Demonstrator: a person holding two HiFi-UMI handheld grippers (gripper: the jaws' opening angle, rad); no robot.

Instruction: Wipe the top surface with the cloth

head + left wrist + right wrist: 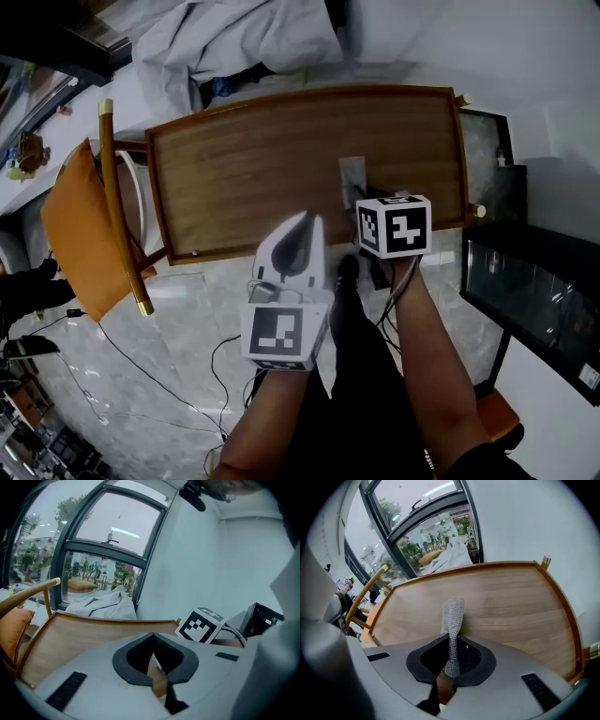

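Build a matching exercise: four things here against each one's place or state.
Things:
1 grey mesh cloth
2 left gripper
3 orange cushion
4 crumpled white sheet

States:
A shut, empty
B on the wooden chair
C beyond the wooden table's far edge
D pinched by the right gripper

Pairs: 1-D, 2-A, 3-B, 4-C

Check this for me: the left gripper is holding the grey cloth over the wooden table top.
Wrong gripper. The right gripper is holding the grey cloth over the wooden table top, as the right gripper view shows. The left gripper is shut with nothing in it.
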